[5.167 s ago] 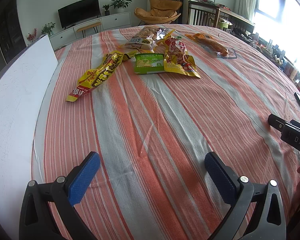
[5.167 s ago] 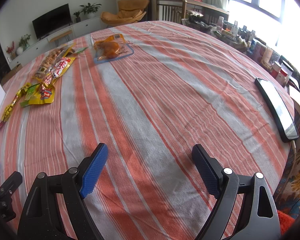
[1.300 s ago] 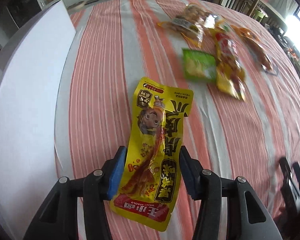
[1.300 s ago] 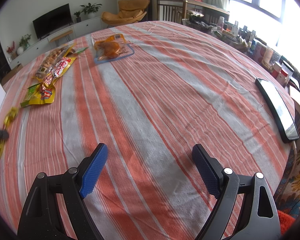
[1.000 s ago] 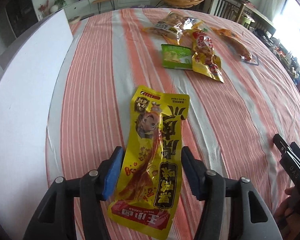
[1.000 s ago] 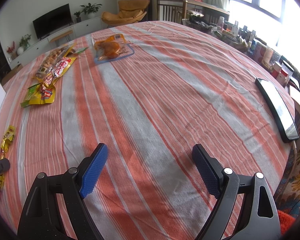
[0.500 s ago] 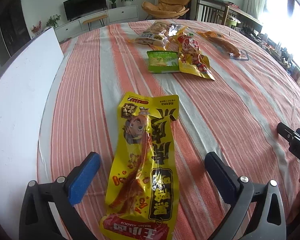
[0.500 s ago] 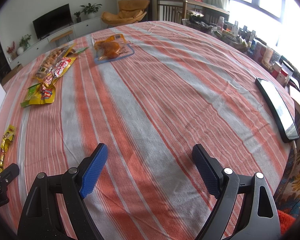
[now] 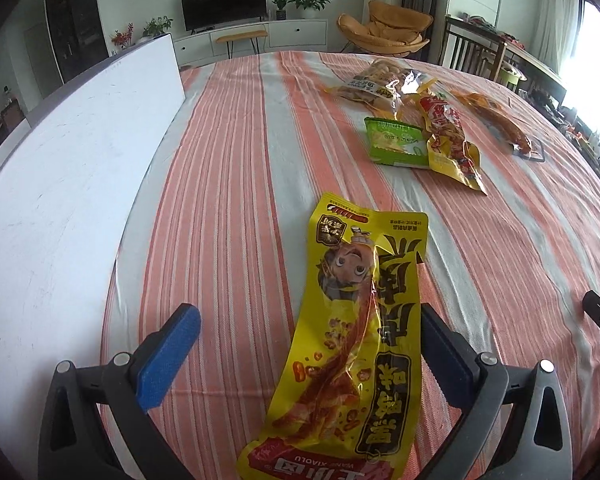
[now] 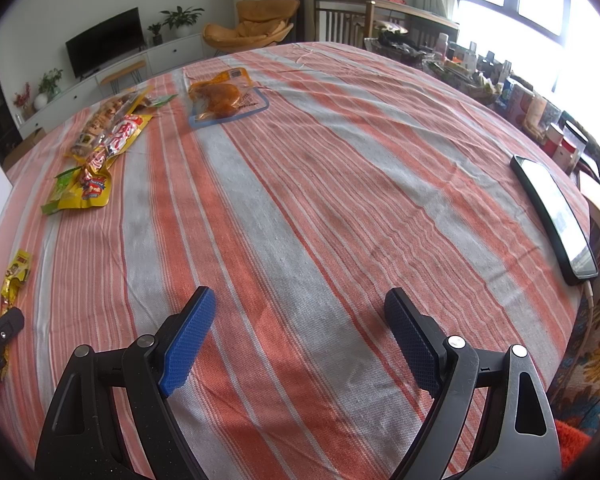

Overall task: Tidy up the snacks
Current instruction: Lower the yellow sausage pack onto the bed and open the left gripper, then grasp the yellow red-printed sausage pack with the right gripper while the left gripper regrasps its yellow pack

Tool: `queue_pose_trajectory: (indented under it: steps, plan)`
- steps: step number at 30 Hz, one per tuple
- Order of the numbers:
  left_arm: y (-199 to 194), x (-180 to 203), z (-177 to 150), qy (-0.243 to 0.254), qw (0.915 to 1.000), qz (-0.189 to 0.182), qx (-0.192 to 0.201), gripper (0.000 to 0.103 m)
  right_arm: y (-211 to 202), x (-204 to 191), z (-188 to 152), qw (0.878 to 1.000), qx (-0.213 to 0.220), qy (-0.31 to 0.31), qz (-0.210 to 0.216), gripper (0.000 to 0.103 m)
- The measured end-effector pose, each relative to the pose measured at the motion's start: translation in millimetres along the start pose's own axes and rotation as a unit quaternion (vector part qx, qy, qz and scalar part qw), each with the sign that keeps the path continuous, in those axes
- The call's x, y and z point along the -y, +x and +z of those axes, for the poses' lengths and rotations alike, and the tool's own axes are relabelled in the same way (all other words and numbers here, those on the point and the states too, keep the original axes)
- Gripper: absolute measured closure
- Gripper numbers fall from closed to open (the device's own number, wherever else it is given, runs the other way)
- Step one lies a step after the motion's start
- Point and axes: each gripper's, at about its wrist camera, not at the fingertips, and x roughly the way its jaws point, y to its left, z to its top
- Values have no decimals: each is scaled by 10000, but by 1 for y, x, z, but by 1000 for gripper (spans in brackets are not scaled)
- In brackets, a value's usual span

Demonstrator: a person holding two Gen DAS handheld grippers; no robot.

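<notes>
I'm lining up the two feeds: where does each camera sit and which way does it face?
Left wrist: on the left hand-held gripper, angled down at the yellow snack packet between open fingers.
Right wrist: on the right hand-held gripper, angled down at bare striped tablecloth.
Shared: the yellow snack packet, the snack pile, the television.

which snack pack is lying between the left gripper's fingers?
The long yellow cartoon-face packet, lying flat on the striped cloth between the open left gripper jaws, alone. The green packet and the other packs sit clustered farther off.
</notes>
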Motion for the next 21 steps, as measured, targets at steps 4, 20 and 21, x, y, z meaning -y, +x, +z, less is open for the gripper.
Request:
queue_pose_trajectory:
  steps: [4, 20, 21]
  plan:
    - [0, 0, 0, 0, 10000, 0, 1, 0, 0, 0, 0, 10000, -1, 1, -1, 14]
    - [0, 0, 0, 1, 10000, -3, 1, 0, 69, -132, 142, 9741, -960, -493, 1985, 16]
    - [0, 0, 0, 1, 10000, -3, 2, 0, 83, -142, 146, 9716, -1157, -477, 2009, 16]
